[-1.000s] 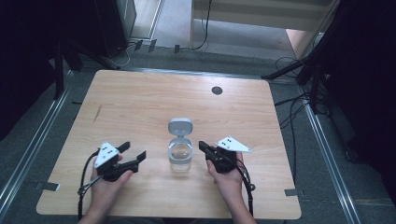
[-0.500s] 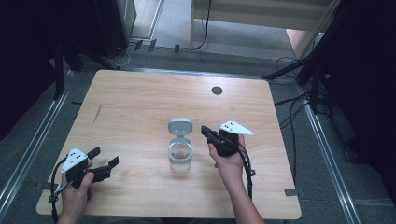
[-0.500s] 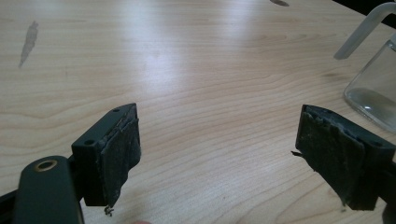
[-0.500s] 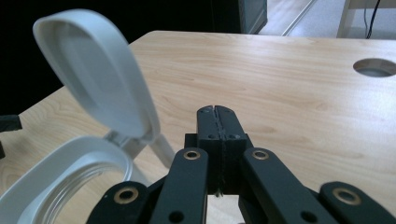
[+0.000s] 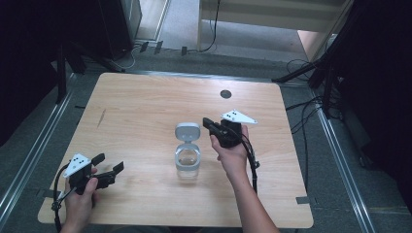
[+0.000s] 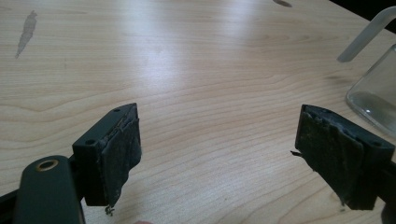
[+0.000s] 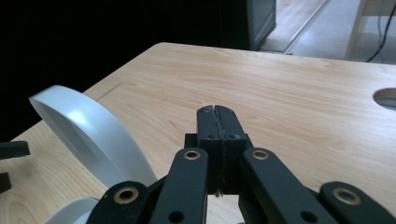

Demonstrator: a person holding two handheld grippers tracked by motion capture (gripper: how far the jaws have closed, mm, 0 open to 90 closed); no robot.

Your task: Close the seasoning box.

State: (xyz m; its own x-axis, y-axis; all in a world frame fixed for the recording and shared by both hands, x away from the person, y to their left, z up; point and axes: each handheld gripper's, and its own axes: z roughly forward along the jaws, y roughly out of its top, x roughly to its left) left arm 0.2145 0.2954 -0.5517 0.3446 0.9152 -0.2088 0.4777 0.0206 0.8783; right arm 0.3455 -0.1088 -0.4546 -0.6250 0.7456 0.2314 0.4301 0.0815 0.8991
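Observation:
A clear glass jar (image 5: 187,160) stands in the middle of the wooden table (image 5: 145,97), its grey flip lid (image 5: 187,132) swung open toward the far side. My right gripper (image 5: 206,121) is shut and empty, just right of the lid and pointing left. In the right gripper view the shut jaws (image 7: 217,112) sit beside the raised lid (image 7: 93,135). My left gripper (image 5: 109,163) rests near the front left corner, well left of the jar. Its jaws have just been opening and now stand wide (image 6: 219,135) with nothing between them. The jar (image 6: 376,88) is off to its right.
A round cable hole (image 5: 225,93) lies in the table's far right part and a dark stain (image 5: 102,118) at the left. Cables run over the floor to the right of the table. Metal rails flank both sides.
My left gripper has pulled away from the jar to the front left corner, jaws wider. My right gripper has lifted from beside the jar and moved toward the lid.

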